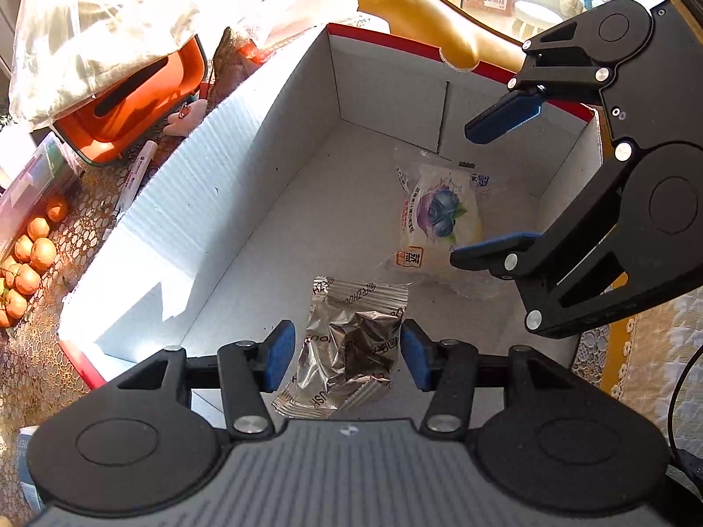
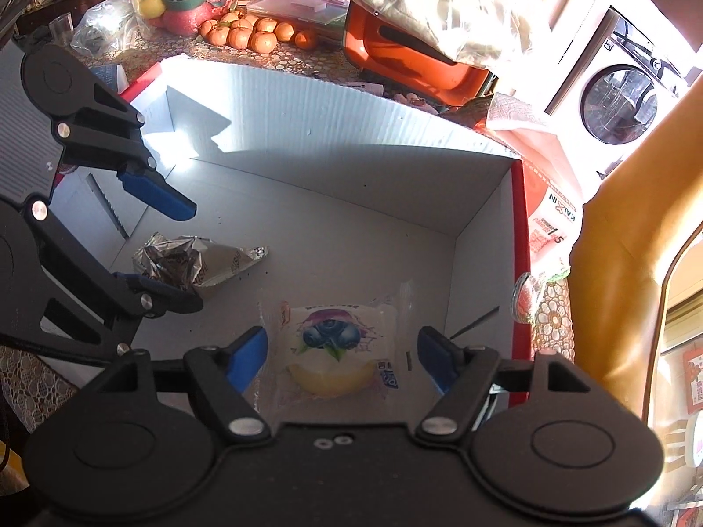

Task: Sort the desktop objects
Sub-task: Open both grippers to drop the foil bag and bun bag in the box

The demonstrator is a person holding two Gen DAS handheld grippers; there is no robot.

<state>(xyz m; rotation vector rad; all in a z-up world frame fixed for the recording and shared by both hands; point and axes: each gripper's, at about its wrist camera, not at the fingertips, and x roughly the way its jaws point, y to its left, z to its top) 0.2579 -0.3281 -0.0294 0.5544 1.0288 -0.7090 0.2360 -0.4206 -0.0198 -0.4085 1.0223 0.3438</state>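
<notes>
A white cardboard box with red outside (image 1: 246, 202) (image 2: 351, 131) holds two snack packets. A crumpled silver foil packet (image 1: 351, 347) (image 2: 197, 259) lies on the box floor between the fingers of my left gripper (image 1: 347, 355), which is open and hangs just above it. A clear packet with a blueberry picture (image 1: 439, 215) (image 2: 338, 351) lies flat beside it, between the fingers of my right gripper (image 2: 342, 355), also open. The right gripper shows in the left wrist view (image 1: 501, 184), the left gripper in the right wrist view (image 2: 171, 254).
Outside the box on the patterned tablecloth: several oranges (image 1: 30, 259) (image 2: 255, 35), an orange container (image 1: 136, 110) (image 2: 413, 61) under a plastic bag (image 2: 439, 4), a white pen (image 1: 132, 180), a yellow chair back (image 1: 417, 9). A washing machine (image 2: 615, 101) stands further off.
</notes>
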